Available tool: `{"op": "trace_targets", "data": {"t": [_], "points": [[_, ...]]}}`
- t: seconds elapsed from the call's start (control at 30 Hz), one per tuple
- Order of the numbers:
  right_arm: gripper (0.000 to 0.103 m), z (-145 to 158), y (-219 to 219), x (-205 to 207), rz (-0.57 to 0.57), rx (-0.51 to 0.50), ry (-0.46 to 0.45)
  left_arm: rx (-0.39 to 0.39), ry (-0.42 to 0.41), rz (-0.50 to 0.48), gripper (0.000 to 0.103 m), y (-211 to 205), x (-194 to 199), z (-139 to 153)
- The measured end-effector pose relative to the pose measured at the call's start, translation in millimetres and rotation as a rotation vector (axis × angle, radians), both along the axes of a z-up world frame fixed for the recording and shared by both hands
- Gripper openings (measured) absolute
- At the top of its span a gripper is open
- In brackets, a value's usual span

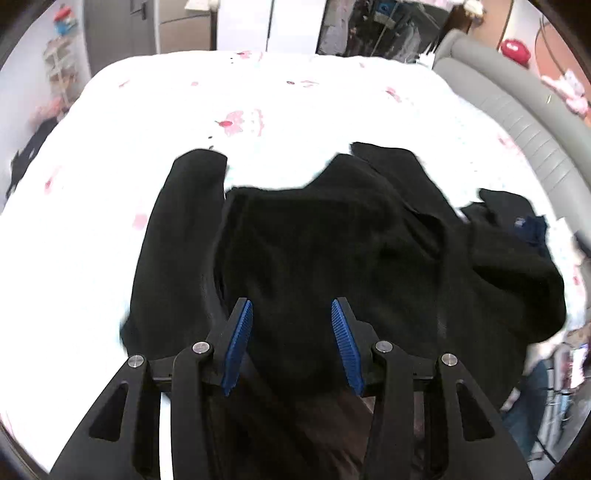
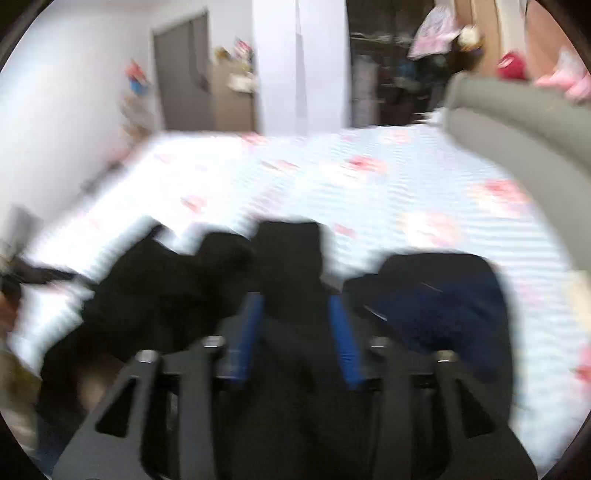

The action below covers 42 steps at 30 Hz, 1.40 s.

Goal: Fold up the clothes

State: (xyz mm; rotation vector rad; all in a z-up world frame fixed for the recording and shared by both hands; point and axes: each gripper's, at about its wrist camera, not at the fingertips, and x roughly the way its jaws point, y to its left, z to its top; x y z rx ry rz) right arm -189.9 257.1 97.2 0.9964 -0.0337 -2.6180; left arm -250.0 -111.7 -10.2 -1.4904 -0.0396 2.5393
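Observation:
A black long-sleeved garment [image 1: 314, 240] lies spread and rumpled on the white bed sheet [image 1: 258, 92], which has pink flowers. One sleeve [image 1: 184, 221] stretches along its left side. My left gripper [image 1: 291, 306] hovers over the garment's near part, open, with its blue pads [image 1: 240, 336] wide apart and nothing pinched. The right wrist view is blurred by motion. There my right gripper [image 2: 295, 306] has its blue pads [image 2: 341, 332] apart, with black cloth [image 2: 291, 258] lying between and beyond them. The same black garment [image 2: 147, 295] bunches to its left.
A dark navy garment [image 2: 443, 314] sits on the bed to the right, also seen as the navy garment [image 1: 528, 225] by the right edge. A grey padded headboard [image 1: 517, 122] curves along the right. A door [image 2: 184, 74], a shelf [image 1: 59, 70] and a wardrobe [image 1: 388, 29] stand behind.

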Motion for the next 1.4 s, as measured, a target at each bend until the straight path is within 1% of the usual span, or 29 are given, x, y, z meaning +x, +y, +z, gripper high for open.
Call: {"op": "trace_targets", "data": {"t": [0.07, 0.13, 0.17, 0.23, 0.3, 0.33, 0.37, 0.4, 0.43, 0.47, 0.5, 0.57, 0.67, 0.77, 0.83, 0.9, 0.93, 0.97, 1.0, 1.03, 1.07, 1.1, 1.13, 1.2, 1.23, 1.3, 1.33, 1.37, 1.4], "points": [[0.065, 5.6, -16.3, -32.4, 0.076, -0.105, -0.062, -0.012, -0.047, -0.002, 0.047, -1.5, -39.9, -27.4], [0.071, -13.1, -45.1, -72.9, 0.118, -0.085, -0.118, -0.023, -0.094, -0.004, 0.048, -2.9, -79.8, -54.8], [0.071, -29.0, -59.6, -92.2, 0.131, -0.048, -0.152, -0.029, -0.118, -0.005, 0.053, -3.6, -99.8, -68.5], [0.071, -70.0, -86.7, -126.8, 0.146, 0.060, -0.234, -0.042, -0.188, -0.002, 0.072, -4.6, -137.8, -98.9], [0.071, -110.2, -111.6, -157.6, 0.156, 0.165, -0.310, -0.041, -0.238, -0.008, 0.073, -2.6, -154.8, -123.8], [0.071, -133.4, -116.6, -166.5, 0.154, 0.214, -0.346, -0.041, -0.261, -0.011, 0.063, -1.5, -162.7, -136.0], [0.071, -157.3, -114.4, -174.8, 0.148, 0.251, -0.388, -0.062, -0.240, -0.023, 0.045, 0.4, -161.4, -133.8], [0.071, -173.5, -110.3, -182.9, 0.137, 0.262, -0.421, -0.086, -0.214, -0.036, 0.014, 2.4, -158.9, -129.8], [0.060, -185.8, -107.3, -190.7, 0.123, 0.261, -0.446, -0.110, -0.187, -0.048, 0.010, 4.5, -156.5, -125.8], [0.038, -198.1, -104.4, -198.6, 0.109, 0.260, -0.471, -0.134, -0.161, -0.061, 0.010, 6.5, -154.0, -121.8], [0.036, -210.5, -101.5, -206.4, 0.095, 0.258, -0.495, -0.148, -0.112, -0.031, 0.009, -3.0, -148.4, -106.5], [0.023, -205.5, -93.9, -207.9, 0.079, 0.240, -0.448, -0.172, -0.008, 0.040, 0.009, -24.7, -136.4, -73.0], [0.019, -179.2, -81.9, -196.1, 0.038, 0.245, -0.335, -0.238, 0.096, 0.201, 0.009, -77.1, -119.5, -32.6], [0.019, -167.6, -72.5, -191.1, 0.006, 0.235, -0.306, -0.404, 0.108, 0.392, 0.009, -140.9, -116.9, -13.5], [0.027, -162.5, -66.8, -190.9, 0.002, 0.198, -0.318, -0.492, 0.038, 0.500, 0.016, -177.5, -119.5, -13.1], [0.028, -149.7, -60.8, -191.2, 0.015, 0.130, -0.312, -0.556, -0.011, 0.571, 0.020, -200.5, -118.9, -11.8], [0.033, -140.2, -59.6, -191.4, 0.020, 0.106, -0.288, -0.558, 0.007, 0.572, 0.033, -199.0, -118.0, -5.9], [0.049, -127.6, -60.3, -191.7, 0.023, 0.093, -0.242, -0.519, 0.038, 0.538, 0.043, -191.6, -119.4, 0.8], [0.059, -119.8, -66.2, -194.7, 0.042, 0.100, -0.211, -0.416, 0.076, 0.463, 0.061, -177.6, -121.7, 7.5], [0.077, -117.3, -77.4, -200.7, 0.080, 0.126, -0.195, -0.329, 0.080, 0.382, 0.066, -163.3, -128.3, 7.7], [0.081, -114.8, -88.6, -206.7, 0.118, 0.153, -0.179, -0.246, 0.080, 0.301, 0.066, -149.1, -135.4, 7.2], [0.081, -117.2, -100.2, -213.8, 0.153, 0.194, -0.179, -0.224, 0.059, 0.225, 0.067, -126.7, -148.0, -3.1], [0.081, -129.7, -111.8, -225.8, 0.168, 0.265, -0.201, -0.209, 0.036, 0.149, 0.067, -103.3, -161.2, -14.6], [0.080, -160.7, -119.8, -248.8, 0.139, 0.370, -0.275, -0.221, -0.093, 0.063, 0.071, -72.1, -188.4, -54.3], [0.079, -173.5, -117.0, -257.6, 0.111, 0.403, -0.303, -0.258, -0.154, 0.065, 0.071, -61.2, -194.6, -75.7], [0.080, -194.7, -101.9, -272.7, 0.038, 0.453, -0.329, -0.421, -0.237, 0.128, 0.071, -54.2, -207.3, -122.9], [0.085, -206.0, -90.2, -280.3, -0.006, 0.463, -0.348, -0.434, -0.264, 0.152, 0.068, -57.1, -210.6, -139.5], [0.090, -217.5, -79.8, -285.2, -0.032, 0.449, -0.375, -0.408, -0.285, 0.156, 0.061, -57.6, -212.0, -155.3], [0.089, -228.3, -75.4, -287.4, -0.031, 0.426, -0.402, -0.432, -0.258, 0.142, 0.046, -50.2, -213.0, -156.1]]}}
